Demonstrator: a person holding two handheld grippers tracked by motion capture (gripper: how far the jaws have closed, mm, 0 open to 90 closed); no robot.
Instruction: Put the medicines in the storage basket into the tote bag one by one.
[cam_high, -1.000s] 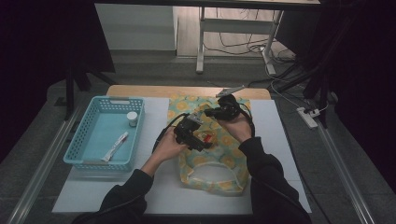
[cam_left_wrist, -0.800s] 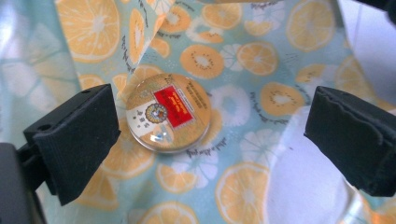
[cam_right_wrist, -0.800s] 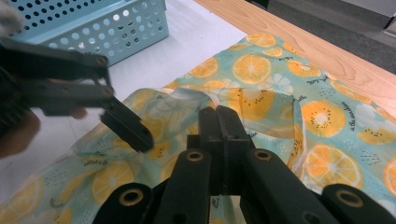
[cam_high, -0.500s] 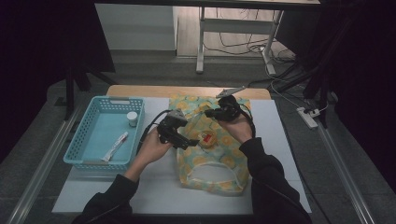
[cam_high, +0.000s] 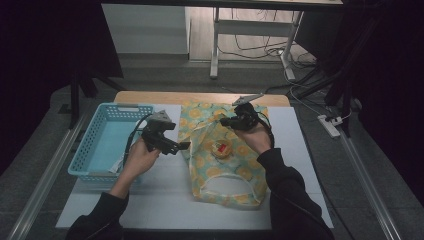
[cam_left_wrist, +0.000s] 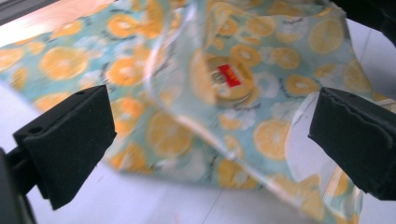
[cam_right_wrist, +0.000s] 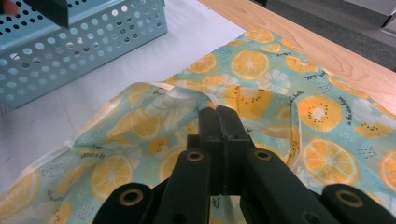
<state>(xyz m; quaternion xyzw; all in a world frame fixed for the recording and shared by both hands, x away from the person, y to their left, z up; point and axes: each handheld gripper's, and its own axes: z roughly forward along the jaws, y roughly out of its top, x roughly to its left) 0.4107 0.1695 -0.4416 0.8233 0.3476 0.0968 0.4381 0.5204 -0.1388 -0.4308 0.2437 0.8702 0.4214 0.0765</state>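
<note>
on white table (cam_high: 165, 200) lies orange-print bag (cam_high: 225, 175) with round tin (cam_high: 222, 149) inside. right gripper (cam_high: 239, 119) is clamped on bag's edge, left gripper (cam_high: 172, 146) gapes empty beside basket (cam_high: 92, 145); next it probably fetches another item.

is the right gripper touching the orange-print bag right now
Touching. In the right gripper view, the right gripper has its jaws pressed together on a raised edge of the bag, pinching the fabric between them with no gap.
</note>
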